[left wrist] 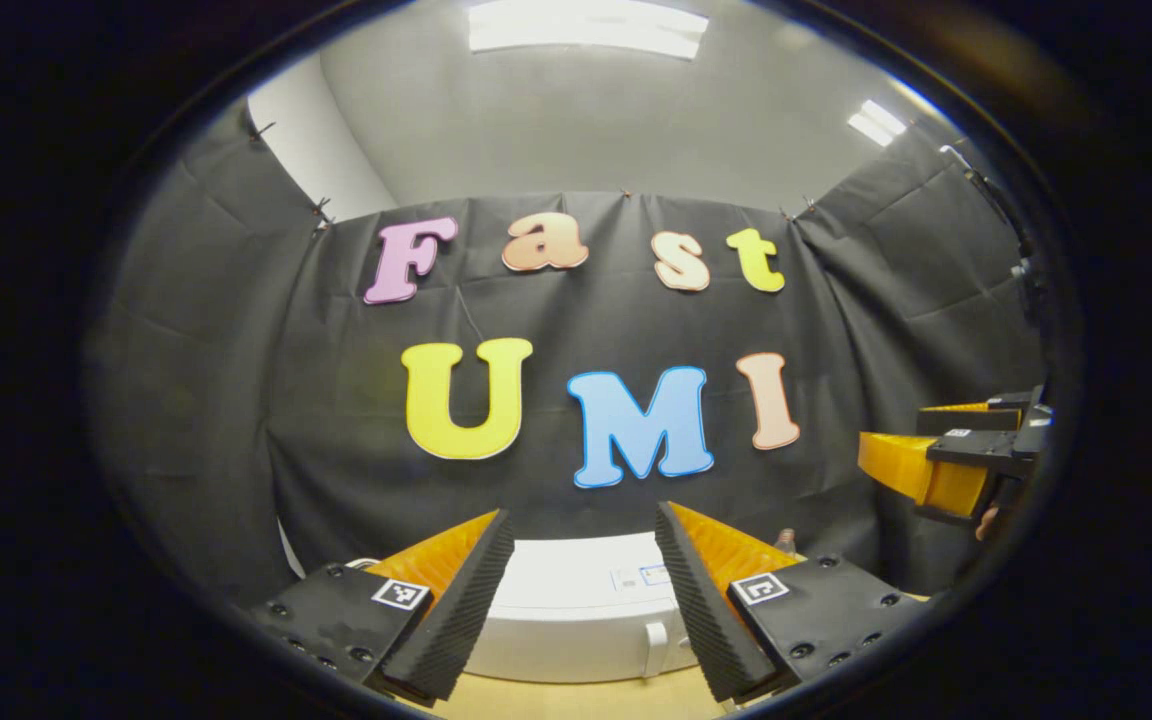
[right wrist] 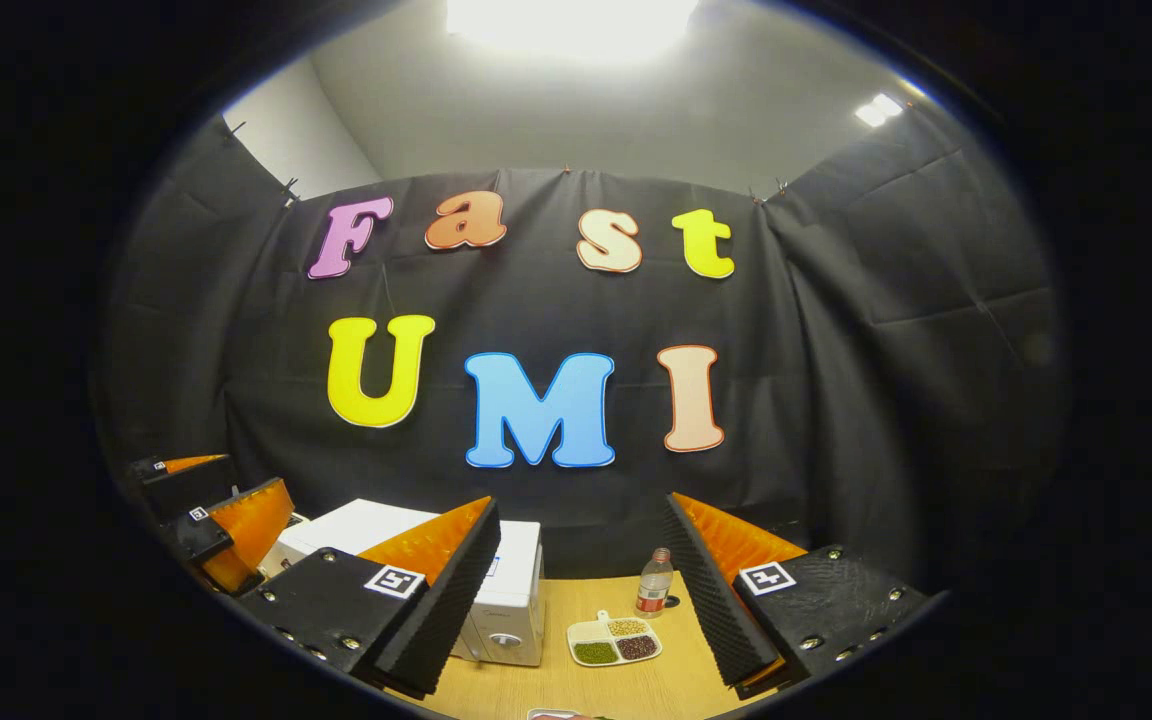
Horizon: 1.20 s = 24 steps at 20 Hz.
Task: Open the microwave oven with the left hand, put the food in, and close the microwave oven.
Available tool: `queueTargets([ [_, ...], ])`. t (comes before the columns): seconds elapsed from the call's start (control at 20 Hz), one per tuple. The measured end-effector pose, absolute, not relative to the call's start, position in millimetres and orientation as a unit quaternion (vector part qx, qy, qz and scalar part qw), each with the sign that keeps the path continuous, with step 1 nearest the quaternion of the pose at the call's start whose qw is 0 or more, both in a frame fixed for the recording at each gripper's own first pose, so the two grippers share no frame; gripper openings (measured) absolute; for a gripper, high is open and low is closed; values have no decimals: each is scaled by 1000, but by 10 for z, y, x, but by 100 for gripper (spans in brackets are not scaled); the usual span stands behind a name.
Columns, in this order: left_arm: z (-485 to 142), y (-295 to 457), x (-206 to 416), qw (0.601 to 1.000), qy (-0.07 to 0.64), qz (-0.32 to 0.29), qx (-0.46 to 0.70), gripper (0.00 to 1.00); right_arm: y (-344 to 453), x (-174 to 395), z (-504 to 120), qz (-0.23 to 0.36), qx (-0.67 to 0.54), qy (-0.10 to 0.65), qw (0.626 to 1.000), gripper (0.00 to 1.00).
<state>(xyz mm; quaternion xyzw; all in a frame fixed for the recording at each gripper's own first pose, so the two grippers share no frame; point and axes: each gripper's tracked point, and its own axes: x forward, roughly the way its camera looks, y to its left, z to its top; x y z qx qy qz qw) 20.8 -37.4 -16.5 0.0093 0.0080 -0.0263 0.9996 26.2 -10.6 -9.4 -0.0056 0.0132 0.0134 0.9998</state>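
Note:
The white microwave (left wrist: 576,610) sits on the wooden table just below my left gripper (left wrist: 582,512), its door shut and its handle (left wrist: 654,646) facing me. The left gripper is open, with nothing between its fingers. In the right gripper view the microwave (right wrist: 514,590) stands at the left of the table. To its right lies a small white divided tray of food (right wrist: 614,640) holding beans and grains. My right gripper (right wrist: 582,500) hovers open and empty above and in front of the tray. The left gripper (right wrist: 221,520) shows at that view's left edge, beside the microwave.
A small plastic bottle (right wrist: 651,583) with a red label stands behind the food tray. Its cap (left wrist: 786,540) peeks out beside my left gripper's finger. A white object's edge (right wrist: 556,713) shows at the table's front. The right gripper (left wrist: 936,460) hangs at the right of the left gripper view.

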Motion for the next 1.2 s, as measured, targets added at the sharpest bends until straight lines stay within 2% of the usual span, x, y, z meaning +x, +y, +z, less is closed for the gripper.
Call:
queueTargets([
  [0.25,-485,-492,300,999,19,-35,0,97,-185,301,-211,9,-7,24,1000,98],
  [0.3,-584,-517,336,999,23,-34,-4,92,-205,307,-238,8,-7,26,1000,98],
  [0.35,-680,-521,370,999,25,-29,-5,96,-239,310,-253,5,-9,27,1000,98],
  [0.4,-786,-541,395,999,32,-26,-3,97,-273,313,-282,3,-10,29,1000,98],
  [0.5,-1144,-714,472,997,62,-38,-6,94,-336,332,-360,-1,-8,38,999,98],
  [0.75,-1839,-972,622,993,101,-50,21,97,-517,440,-561,-12,-7,59,998,98],
  [0.8,-2005,-1032,660,992,113,-53,26,100,-548,474,-618,-12,-7,67,998,98],
  [0.85,-2167,-1061,694,991,123,-51,23,93,-574,506,-657,-11,-6,73,997,98],
  [0.95,-2426,-1132,774,989,135,-51,16,92,-643,554,-705,-14,-4,79,997,98],
  [1.0,-2533,-1131,816,988,142,-48,25,94,-665,579,-749,-13,-4,83,996,98],
  [1.1,-2763,-1179,873,986,155,-49,36,85,-735,588,-834,-14,-8,94,995,98],
  [1.2,-3001,-1223,976,984,168,-50,42,85,-832,601,-905,-22,-13,103,994,98],
])
